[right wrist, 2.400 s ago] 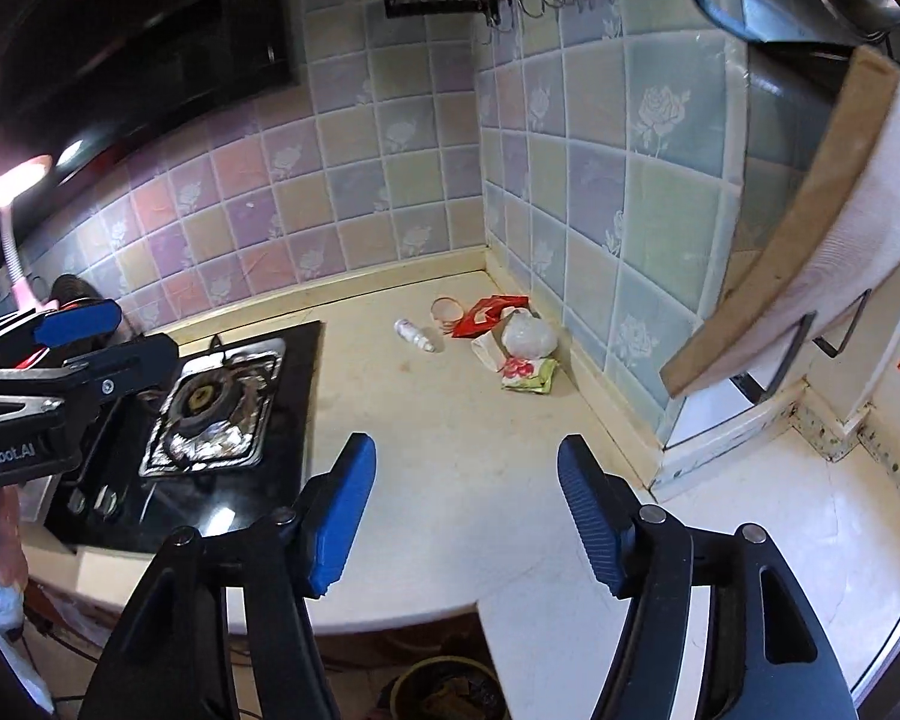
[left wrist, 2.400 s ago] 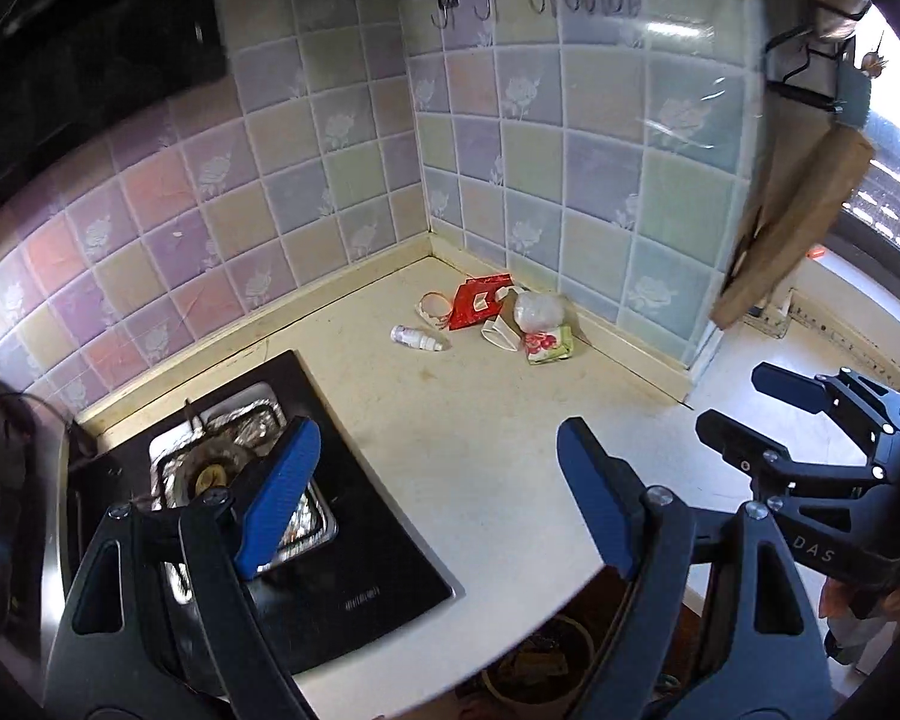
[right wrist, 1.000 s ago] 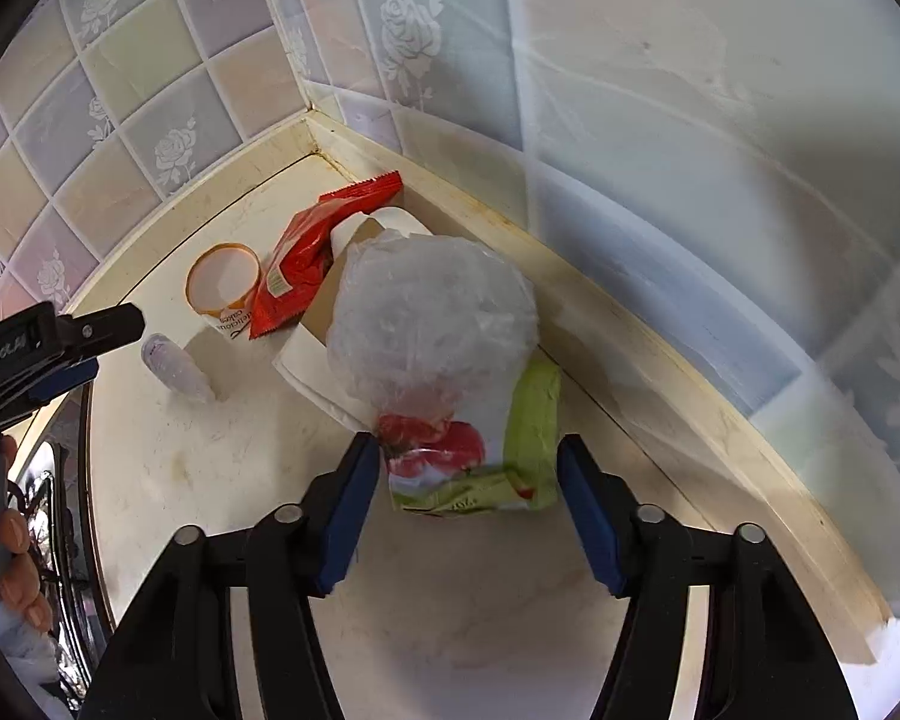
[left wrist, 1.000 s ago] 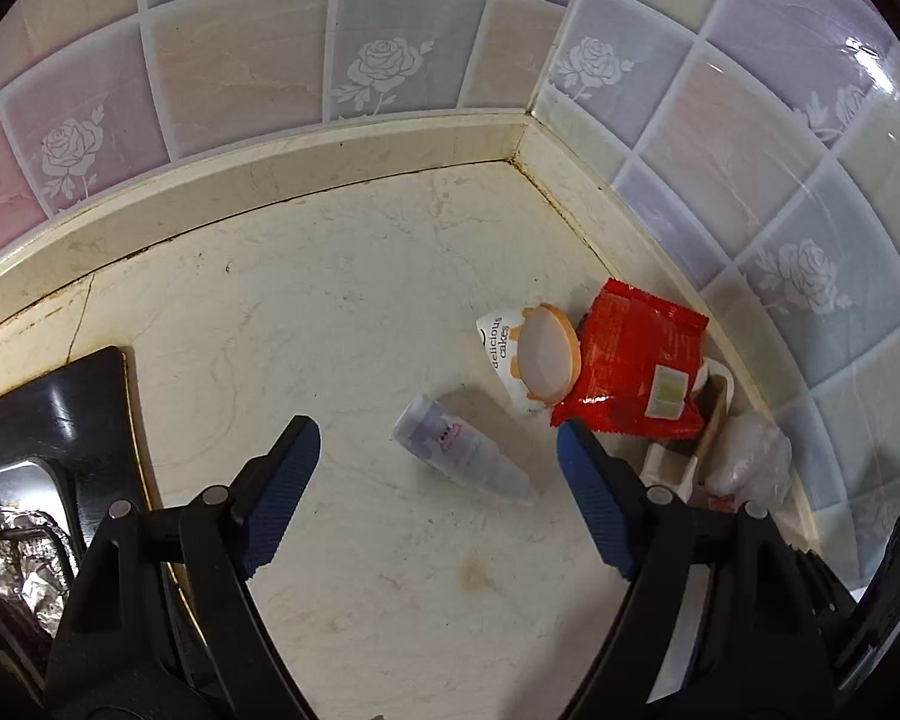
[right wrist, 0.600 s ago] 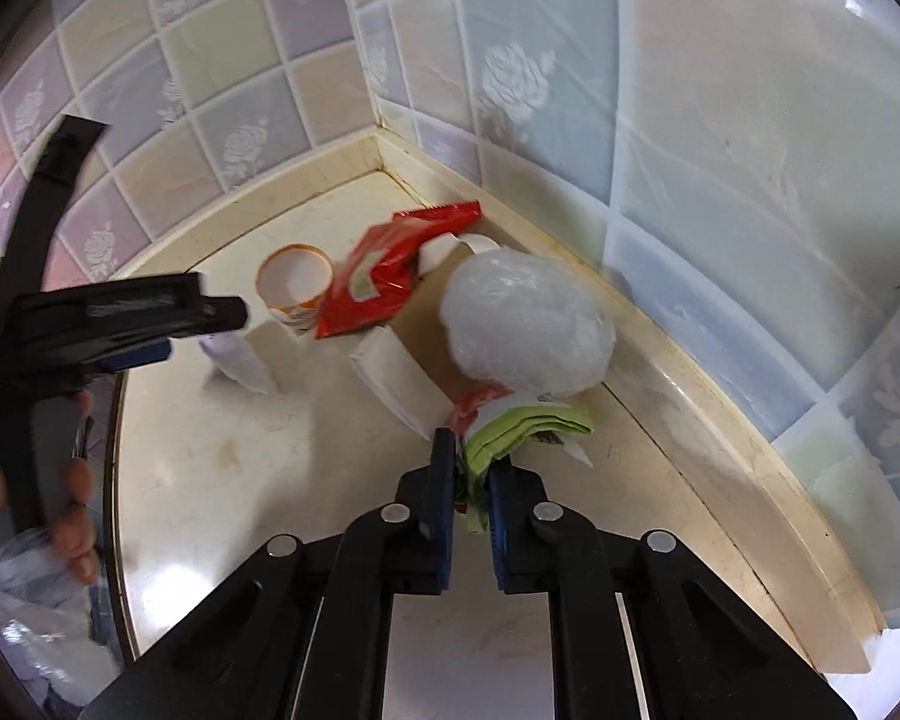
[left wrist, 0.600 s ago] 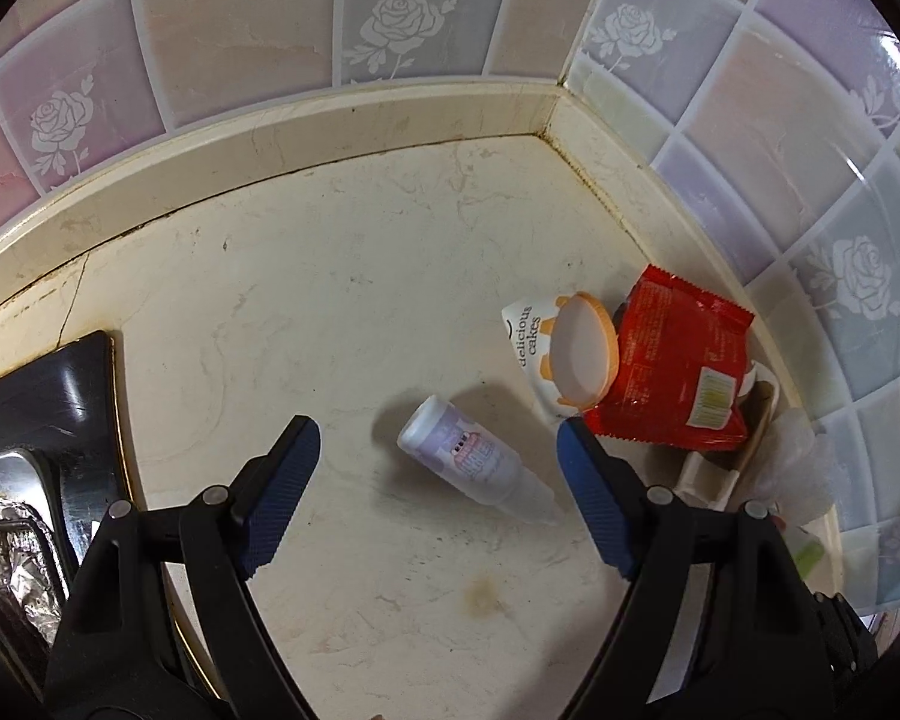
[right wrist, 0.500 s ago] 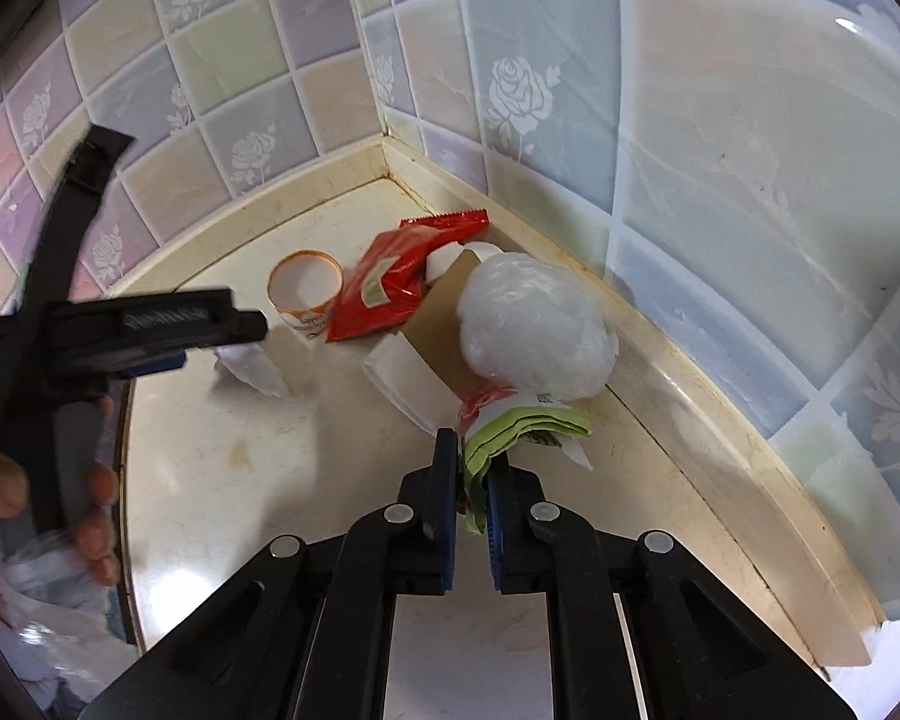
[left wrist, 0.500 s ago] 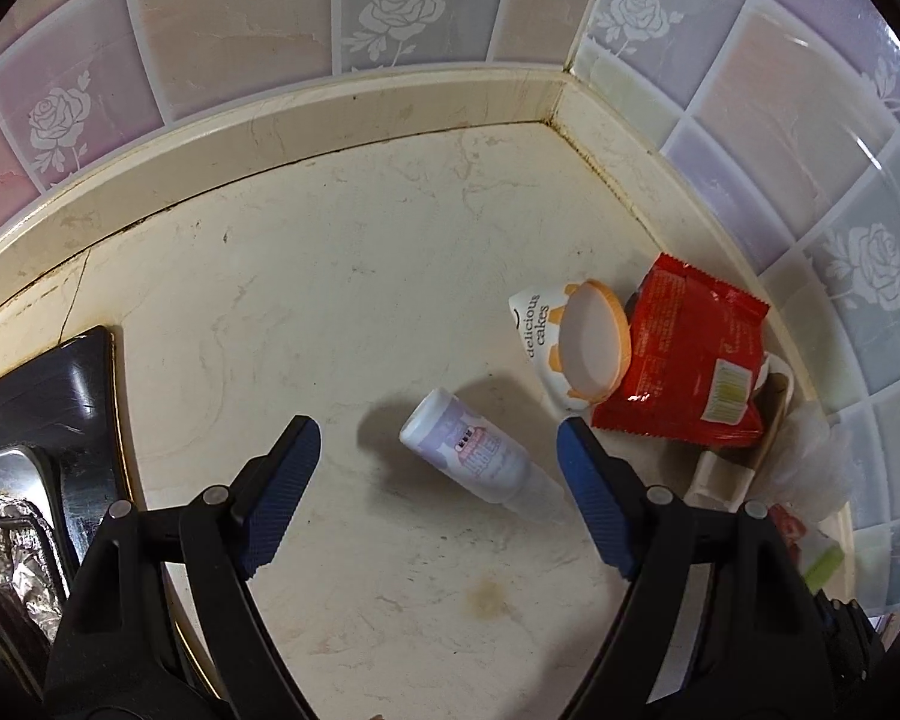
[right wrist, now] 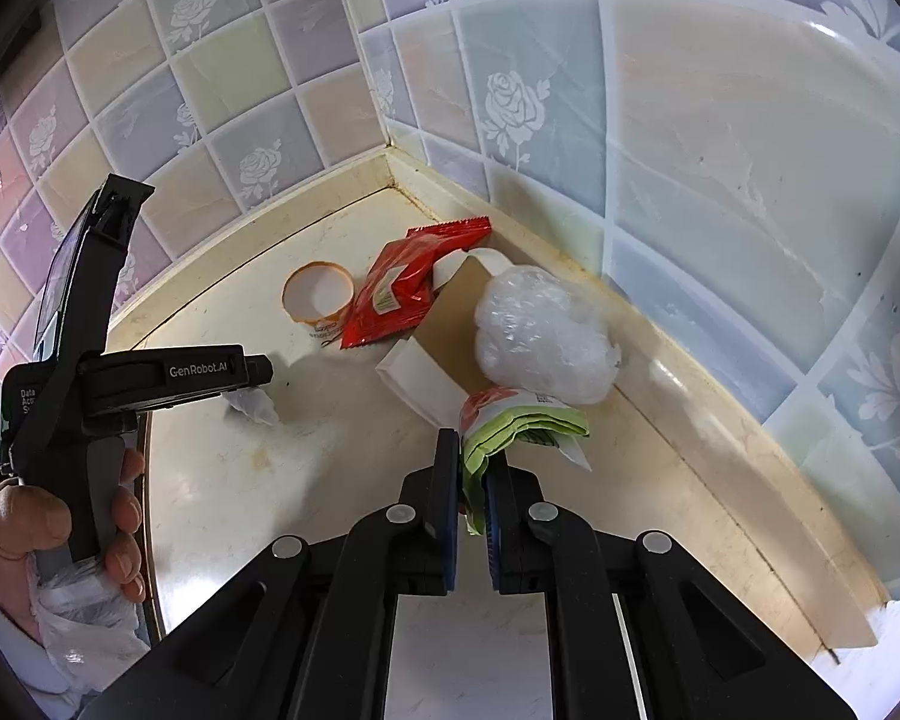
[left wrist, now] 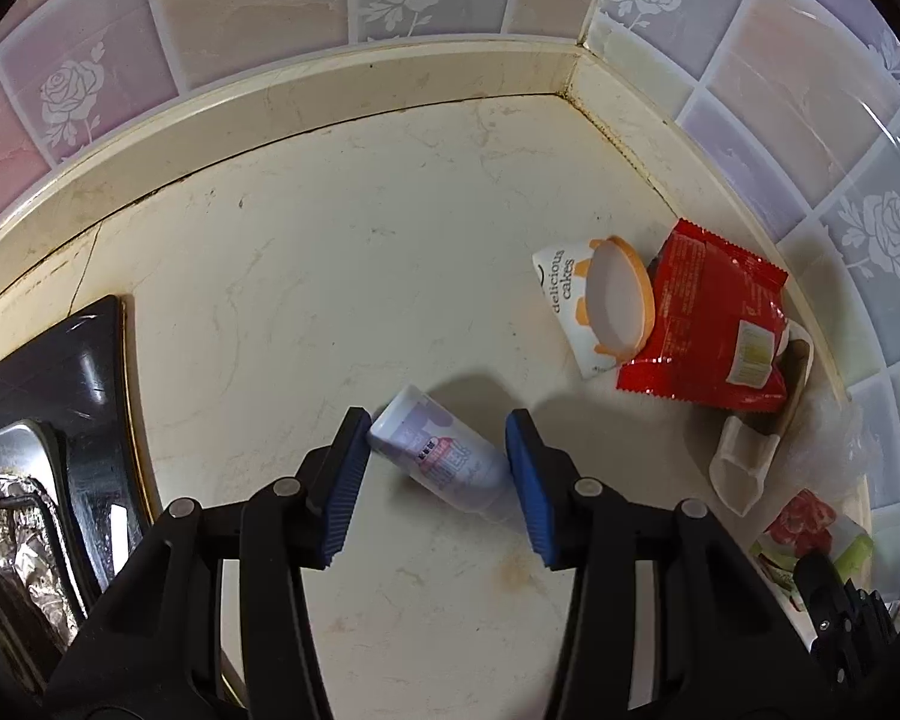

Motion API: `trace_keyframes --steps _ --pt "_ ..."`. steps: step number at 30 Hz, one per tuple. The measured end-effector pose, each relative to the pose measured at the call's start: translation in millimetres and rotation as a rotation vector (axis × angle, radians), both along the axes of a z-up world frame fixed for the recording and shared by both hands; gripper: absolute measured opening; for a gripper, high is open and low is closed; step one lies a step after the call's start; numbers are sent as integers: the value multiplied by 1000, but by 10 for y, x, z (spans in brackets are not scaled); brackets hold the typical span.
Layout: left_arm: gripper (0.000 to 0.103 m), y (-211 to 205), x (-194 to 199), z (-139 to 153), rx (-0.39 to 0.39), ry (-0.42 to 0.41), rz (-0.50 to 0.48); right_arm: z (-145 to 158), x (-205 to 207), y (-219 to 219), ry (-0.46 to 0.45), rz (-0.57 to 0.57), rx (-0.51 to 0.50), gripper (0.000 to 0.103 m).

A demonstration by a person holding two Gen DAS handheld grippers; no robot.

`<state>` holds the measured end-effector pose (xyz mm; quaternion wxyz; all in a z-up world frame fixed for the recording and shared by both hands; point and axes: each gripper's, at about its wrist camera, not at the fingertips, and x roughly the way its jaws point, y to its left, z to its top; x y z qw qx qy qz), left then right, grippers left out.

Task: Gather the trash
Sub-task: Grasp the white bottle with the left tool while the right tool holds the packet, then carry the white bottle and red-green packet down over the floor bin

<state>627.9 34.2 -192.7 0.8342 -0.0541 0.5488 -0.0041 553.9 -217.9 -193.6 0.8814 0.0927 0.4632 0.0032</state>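
L tongs (left wrist: 437,471) now closing round bottle (left wrist: 441,456)

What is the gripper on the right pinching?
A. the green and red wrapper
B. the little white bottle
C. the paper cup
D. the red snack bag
A: the right gripper has its jaws shut on the folded green and red wrapper, while the red snack bag lies untouched on the counter.
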Motion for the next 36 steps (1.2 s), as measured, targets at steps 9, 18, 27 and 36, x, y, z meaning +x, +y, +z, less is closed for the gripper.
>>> trace_keyframes --steps 9,18,27,36 --pt "43 -34 -338 203 -5 -2 -68 78 -190 55 1 26 32 6" --pt "43 -87 -975 793 -51 -61 -121 491 -585 100 -57 69 57 6" --pt "43 -119 -2167 1445 -92 -153 -142 1078 -1427 124 -146 170 87 6" --pt "43 -280 -3549 1799 -122 -273 -131 1385 -2648 83 -211 306 109 6"
